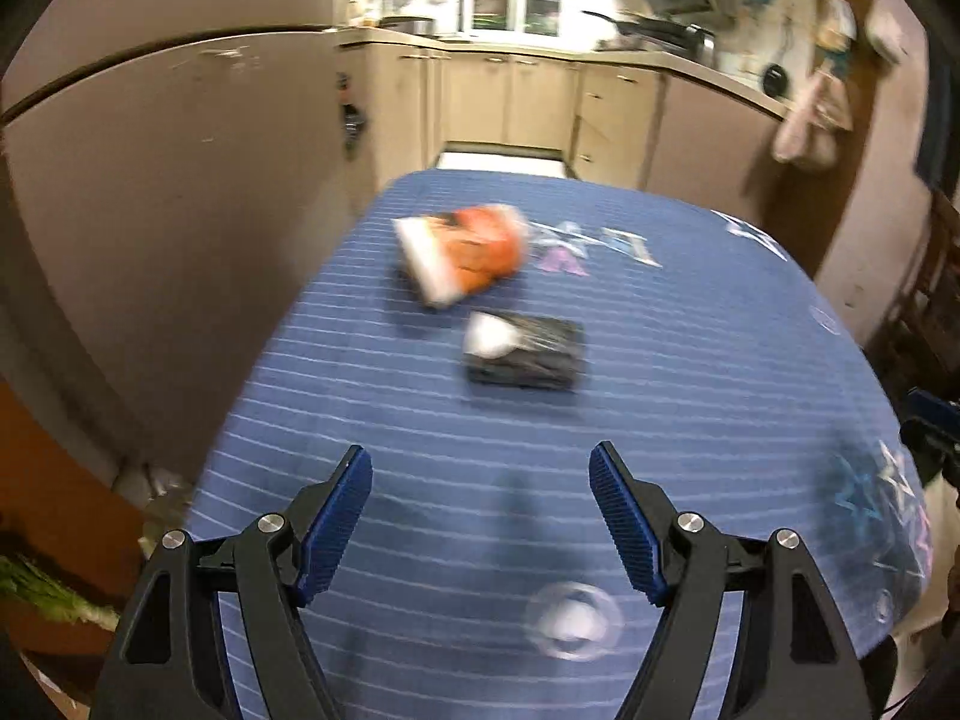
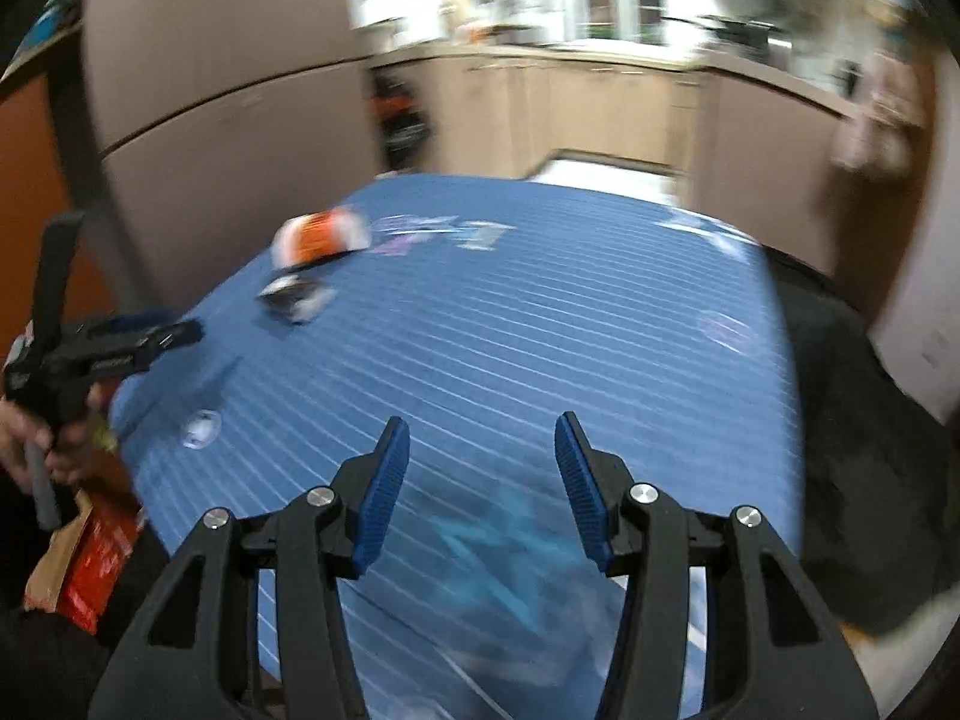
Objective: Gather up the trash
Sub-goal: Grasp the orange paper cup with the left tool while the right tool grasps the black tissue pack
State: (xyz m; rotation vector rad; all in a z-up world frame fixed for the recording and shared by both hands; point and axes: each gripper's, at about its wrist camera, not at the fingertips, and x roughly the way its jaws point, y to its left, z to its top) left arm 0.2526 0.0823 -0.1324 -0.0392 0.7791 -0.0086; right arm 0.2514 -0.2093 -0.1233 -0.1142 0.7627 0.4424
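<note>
Toward the far left of the table [image 1: 690,396], I am looking at the trash: an orange and white wrapper [image 1: 465,255], crumpled and shiny, lying on the blue striped cloth [image 1: 420,630], and just beside it, nearer me, a flat black packet [image 1: 531,354] with a wad of white paper [image 1: 489,336] sitting on its left end. Motion blur is smearing all of it, so any print on the wrapper is staying unreadable, and I cannot tell what the black packet is made of. Close to the near edge a small clear round lid or cup [image 1: 573,621] with something white inside is lying on the cloth, too blurred to name. The pale lettering printed on the cloth beyond the wrapper is also escaping me.

My left tongs [image 1: 480,516] are hanging released over bare cloth, nothing between the blue ribbed pads [image 1: 336,528], well short of the black packet. My right tongs [image 2: 483,486] are likewise standing apart and empty above the near right part of the table. From the right wrist view, a hand [image 2: 36,438] gripping the left handle is showing at the left edge, partly cut off, with an orange-red carton [image 2: 90,564] below it. Kitchen cabinets [image 1: 510,102] are standing blurred behind.
</note>
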